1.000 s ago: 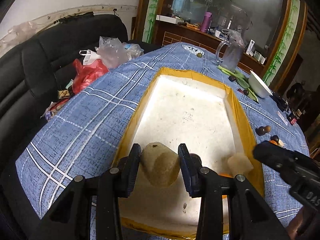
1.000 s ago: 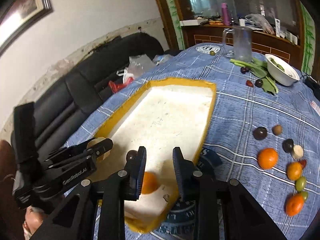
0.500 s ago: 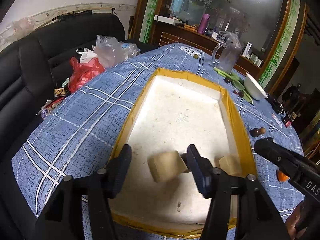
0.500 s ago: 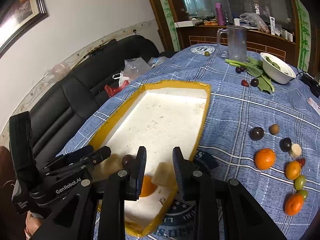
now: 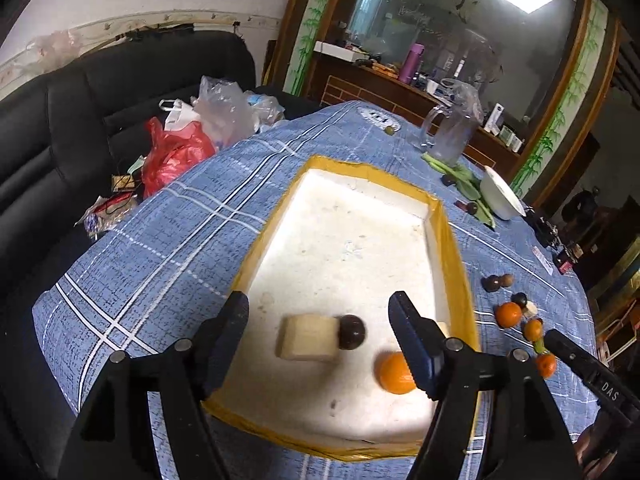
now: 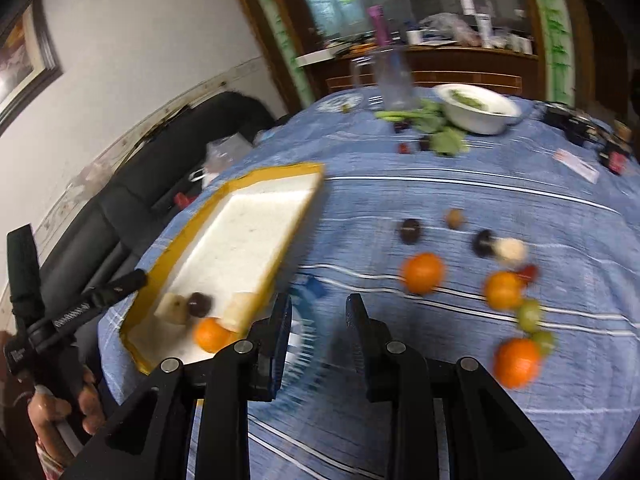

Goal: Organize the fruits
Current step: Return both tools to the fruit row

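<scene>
A foam tray with a yellow rim (image 5: 452, 248) lies on the blue checked cloth. In it are a beige chunk (image 5: 306, 338), a dark round fruit (image 5: 351, 332) touching it, and an orange (image 5: 394, 374). My left gripper (image 5: 320, 340) hovers over the chunk with its jaws opening; the chunk lies between them, untouched. My right gripper (image 6: 320, 332) is over the cloth just right of the tray (image 6: 280, 170), jaws nearly together and empty. Ahead of it to the right lie loose oranges (image 6: 422, 272), green fruits (image 6: 529, 314) and dark fruits (image 6: 410, 230).
A white bowl (image 6: 478, 110), leafy greens (image 6: 436, 128) and a glass jug (image 6: 390, 76) stand at the far end of the table. Plastic bags (image 5: 180, 148) lie on the black sofa (image 5: 60, 120) to the left. A person's hand (image 6: 86, 404) holds the left gripper.
The left jaws opened and let go of the beige chunk, which now lies in the tray; the gripper rose slightly. The right gripper swung right, off the tray and over the cloth.
</scene>
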{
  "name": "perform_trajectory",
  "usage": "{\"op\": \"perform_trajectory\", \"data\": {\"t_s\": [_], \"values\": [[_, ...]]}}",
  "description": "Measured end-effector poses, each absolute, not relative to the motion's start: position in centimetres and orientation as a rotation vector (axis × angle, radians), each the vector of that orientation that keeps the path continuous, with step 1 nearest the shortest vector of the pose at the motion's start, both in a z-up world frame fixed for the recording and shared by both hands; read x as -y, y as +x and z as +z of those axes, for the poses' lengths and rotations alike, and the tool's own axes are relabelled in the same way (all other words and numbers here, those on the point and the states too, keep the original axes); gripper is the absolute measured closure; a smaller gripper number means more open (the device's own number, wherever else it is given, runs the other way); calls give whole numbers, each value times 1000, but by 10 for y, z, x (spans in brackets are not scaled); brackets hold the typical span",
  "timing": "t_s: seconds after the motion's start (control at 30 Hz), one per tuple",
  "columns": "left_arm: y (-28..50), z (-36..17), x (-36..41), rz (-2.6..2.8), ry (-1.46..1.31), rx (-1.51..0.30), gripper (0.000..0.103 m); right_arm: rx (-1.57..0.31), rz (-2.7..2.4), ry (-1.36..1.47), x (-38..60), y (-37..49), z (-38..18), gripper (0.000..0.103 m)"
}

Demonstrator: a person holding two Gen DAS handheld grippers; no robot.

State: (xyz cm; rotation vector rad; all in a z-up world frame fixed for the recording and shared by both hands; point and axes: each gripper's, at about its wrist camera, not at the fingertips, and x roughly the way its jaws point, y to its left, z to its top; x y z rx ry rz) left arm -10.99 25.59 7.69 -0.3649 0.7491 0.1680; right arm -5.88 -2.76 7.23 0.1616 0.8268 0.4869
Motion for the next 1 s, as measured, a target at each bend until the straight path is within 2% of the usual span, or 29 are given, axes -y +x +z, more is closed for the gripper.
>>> {"op": "perform_trajectory", "data": {"t_s": [0.17, 0.43, 0.77, 1.0], "values": [[-108, 86, -231, 124, -324, -744, 30, -806, 351, 230, 104, -66, 73, 64], [-99, 94, -171, 18, -215, -763, 30, -840, 208, 295, 182, -69, 56, 64], [-89, 86, -111, -77, -117, -817, 30, -905, 294, 279, 167, -68, 33, 64], [-53, 74, -67, -149, -91, -869, 30, -957, 330, 243, 142, -60, 15, 64]]}}
